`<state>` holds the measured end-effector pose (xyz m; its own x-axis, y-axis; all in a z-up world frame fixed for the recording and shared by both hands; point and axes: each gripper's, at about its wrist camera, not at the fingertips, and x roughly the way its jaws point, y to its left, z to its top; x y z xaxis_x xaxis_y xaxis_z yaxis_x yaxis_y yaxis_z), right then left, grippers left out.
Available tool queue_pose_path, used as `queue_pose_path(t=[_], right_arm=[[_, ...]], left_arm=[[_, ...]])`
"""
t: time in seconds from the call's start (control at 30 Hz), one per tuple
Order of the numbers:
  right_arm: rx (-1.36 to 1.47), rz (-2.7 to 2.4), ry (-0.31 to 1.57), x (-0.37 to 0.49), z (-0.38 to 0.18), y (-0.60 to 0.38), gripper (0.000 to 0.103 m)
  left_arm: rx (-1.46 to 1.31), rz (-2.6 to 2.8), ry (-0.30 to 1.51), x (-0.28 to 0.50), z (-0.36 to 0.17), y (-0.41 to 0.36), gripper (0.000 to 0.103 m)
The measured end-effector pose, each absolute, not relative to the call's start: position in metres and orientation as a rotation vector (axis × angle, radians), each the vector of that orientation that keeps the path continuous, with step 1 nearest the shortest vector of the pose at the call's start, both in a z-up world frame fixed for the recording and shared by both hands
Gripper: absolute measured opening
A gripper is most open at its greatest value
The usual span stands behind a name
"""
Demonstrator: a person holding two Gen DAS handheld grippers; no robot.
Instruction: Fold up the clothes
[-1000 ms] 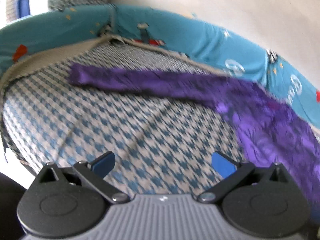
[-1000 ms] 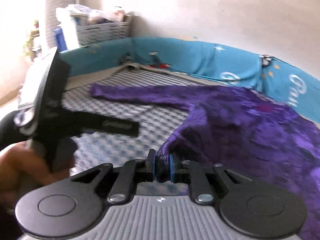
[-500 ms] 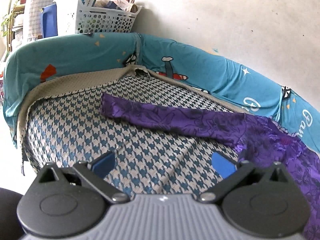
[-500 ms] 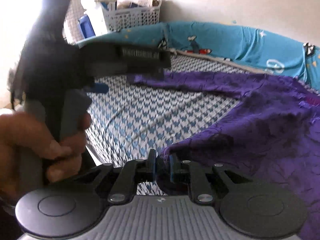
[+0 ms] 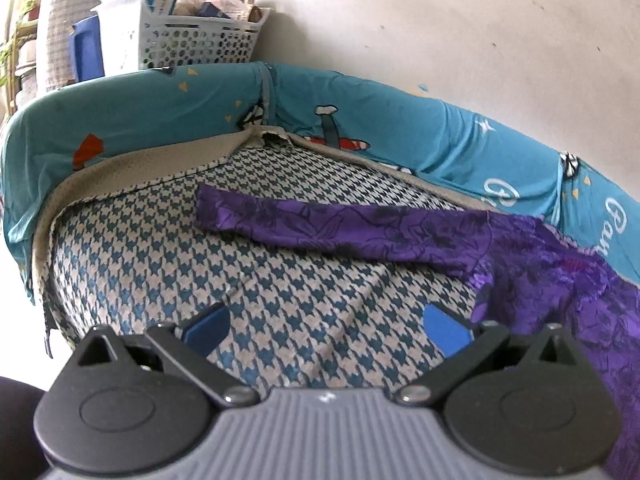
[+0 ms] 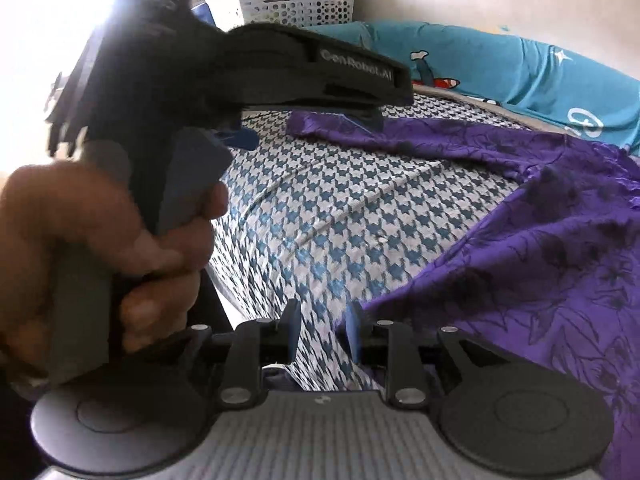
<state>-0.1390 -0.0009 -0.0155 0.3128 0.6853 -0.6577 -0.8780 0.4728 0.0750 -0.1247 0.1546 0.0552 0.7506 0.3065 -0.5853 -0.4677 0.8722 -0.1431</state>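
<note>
The purple garment (image 5: 540, 264) runs off the right edge. In the right wrist view the left tool (image 6: 312, 116) hides part of the sleeve (image 6: 360, 128), and the basket contents (image 5: 208, 4) are too jumbled to tell.

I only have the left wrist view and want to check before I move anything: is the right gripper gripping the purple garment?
Observer: No. In the right wrist view the right gripper has its jaws apart, with the checked sheet showing between them. The edge of the purple garment lies against one finger only.
Operator: And how does my left gripper sit relative to the bed?
Observer: The left gripper is held up off the checked sheet, which shows beneath it. It points toward the cuff end of the sleeve and touches no cloth.
</note>
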Motion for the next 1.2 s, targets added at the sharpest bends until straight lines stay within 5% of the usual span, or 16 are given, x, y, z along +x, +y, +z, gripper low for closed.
queue_pose_path(t=[0.5,1.2], right_arm=[[-0.354,0.746,0.659,-0.123,-0.021,-0.098,0.033],[-0.554,0.684,0.605,-0.130,-0.049,-0.102,0.034]], left_arm=[[-0.201,0.283,0.694,-0.110,0.034,0.113,0.103],[-0.176,0.226,0.765,-0.100,0.017,0.098,0.103]])
